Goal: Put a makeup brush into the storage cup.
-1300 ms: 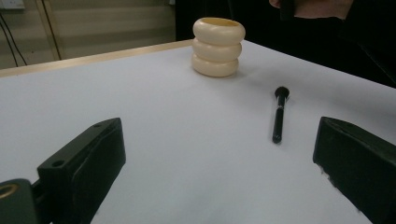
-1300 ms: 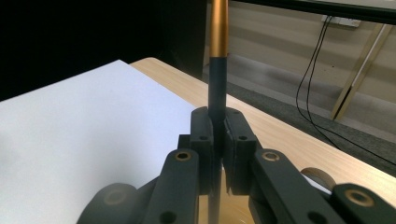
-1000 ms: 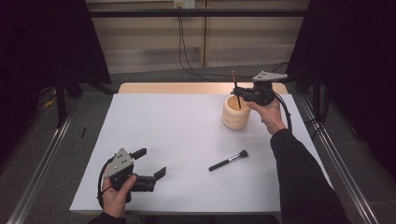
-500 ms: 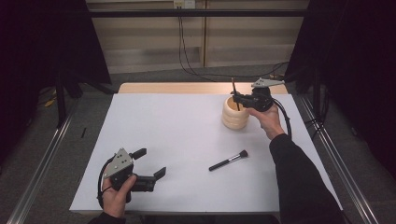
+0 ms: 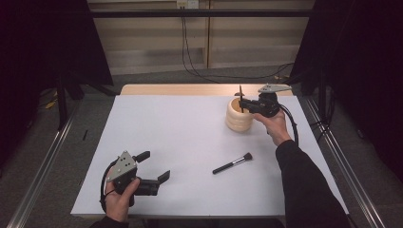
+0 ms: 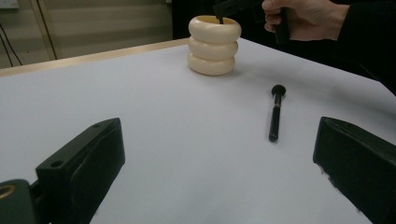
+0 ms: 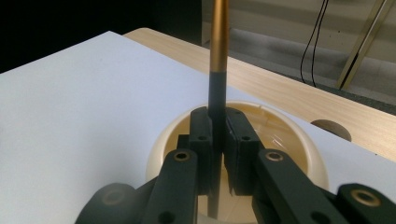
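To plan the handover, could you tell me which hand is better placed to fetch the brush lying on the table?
Probably left: the left gripper is open and faces the brush. The right gripper is shut on another brush over the holder.

White table top [image 5: 180, 137] mostly open. Obstacles: cream ringed holder [image 5: 238, 116] far right, makeup brush [image 5: 232, 163] lying loose mid-right. Wide clear lane between them and left gripper [image 5: 153, 166].

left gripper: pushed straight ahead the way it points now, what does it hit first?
Probably the loose brush lying on the table; it sits ahead between the open left gripper jaws, slightly right of centre. The cream holder is farther back. Depth is uncertain.
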`<state>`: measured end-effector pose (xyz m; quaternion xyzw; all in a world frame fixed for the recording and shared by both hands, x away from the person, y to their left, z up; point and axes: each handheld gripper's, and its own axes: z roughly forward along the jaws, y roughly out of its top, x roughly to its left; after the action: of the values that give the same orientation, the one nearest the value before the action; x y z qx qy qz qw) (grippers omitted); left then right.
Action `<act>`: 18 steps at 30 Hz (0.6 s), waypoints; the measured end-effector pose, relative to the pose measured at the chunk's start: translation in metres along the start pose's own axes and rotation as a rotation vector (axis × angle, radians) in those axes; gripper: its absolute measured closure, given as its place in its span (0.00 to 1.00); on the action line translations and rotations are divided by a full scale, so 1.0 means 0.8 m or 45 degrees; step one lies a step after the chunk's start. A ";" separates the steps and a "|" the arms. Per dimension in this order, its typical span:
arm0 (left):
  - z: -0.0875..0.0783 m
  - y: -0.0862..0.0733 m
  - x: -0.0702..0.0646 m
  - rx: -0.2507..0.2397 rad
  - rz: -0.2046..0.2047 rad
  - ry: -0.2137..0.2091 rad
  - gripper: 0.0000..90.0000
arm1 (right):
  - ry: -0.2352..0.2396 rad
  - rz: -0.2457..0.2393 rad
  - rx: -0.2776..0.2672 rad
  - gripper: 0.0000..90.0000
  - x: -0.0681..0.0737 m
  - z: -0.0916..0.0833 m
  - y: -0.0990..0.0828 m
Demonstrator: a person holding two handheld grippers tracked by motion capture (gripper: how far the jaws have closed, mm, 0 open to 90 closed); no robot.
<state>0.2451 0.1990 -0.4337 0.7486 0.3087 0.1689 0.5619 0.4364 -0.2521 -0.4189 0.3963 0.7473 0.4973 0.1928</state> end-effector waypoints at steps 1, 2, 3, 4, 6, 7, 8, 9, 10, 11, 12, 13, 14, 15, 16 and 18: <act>0.000 0.000 0.000 0.001 -0.001 0.001 0.02 | 0.002 0.004 -0.003 0.90 0.000 0.000 0.000; 0.000 0.000 0.000 0.002 0.001 -0.005 0.02 | 0.001 0.007 -0.001 0.90 0.000 0.000 -0.001; 0.000 0.000 -0.002 0.002 0.004 -0.007 0.02 | 0.000 0.007 0.004 0.91 0.000 0.000 -0.001; 0.000 0.000 -0.002 0.008 0.012 -0.007 0.02 | 0.002 0.014 0.002 0.90 0.000 0.000 -0.002; 0.001 0.000 -0.002 0.010 0.006 -0.007 0.02 | 0.001 0.011 0.008 0.90 -0.001 -0.001 -0.003; 0.001 0.000 -0.002 0.008 -0.001 -0.006 0.02 | 0.000 0.016 0.004 0.90 -0.001 -0.001 -0.004; 0.001 0.000 -0.001 0.002 -0.005 -0.010 0.02 | 0.001 0.028 0.002 0.89 -0.001 -0.001 -0.004; 0.001 0.000 -0.001 0.002 -0.005 -0.010 0.02 | 0.001 0.022 0.001 0.89 -0.002 -0.001 -0.004; 0.000 0.000 0.000 0.000 -0.003 -0.009 0.02 | 0.001 0.021 0.004 0.89 -0.002 -0.002 -0.004; 0.001 0.000 0.000 -0.001 -0.006 -0.009 0.02 | 0.005 0.021 0.004 0.89 -0.002 -0.002 -0.004; 0.001 0.000 0.000 0.005 -0.001 -0.009 0.02 | 0.001 0.020 0.003 0.89 -0.002 -0.003 -0.004; 0.001 0.000 0.000 0.005 -0.001 -0.009 0.02 | 0.002 0.019 -0.001 0.88 -0.002 -0.003 -0.004; 0.001 0.000 -0.001 0.006 0.002 -0.003 0.02 | 0.000 0.021 -0.002 0.89 -0.002 -0.004 -0.004; 0.001 0.000 -0.001 0.006 0.002 -0.003 0.02 | 0.000 0.021 -0.002 0.89 -0.002 -0.004 -0.004; 0.001 0.000 0.000 0.005 0.003 -0.009 0.02 | 0.000 0.021 -0.003 0.87 -0.002 -0.004 -0.003; 0.001 0.000 0.000 0.006 0.002 -0.010 0.02 | 0.003 0.021 -0.002 0.85 -0.001 -0.005 -0.003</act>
<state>0.2455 0.1989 -0.4341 0.7508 0.3063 0.1658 0.5612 0.4337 -0.2555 -0.4193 0.4019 0.7438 0.4999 0.1881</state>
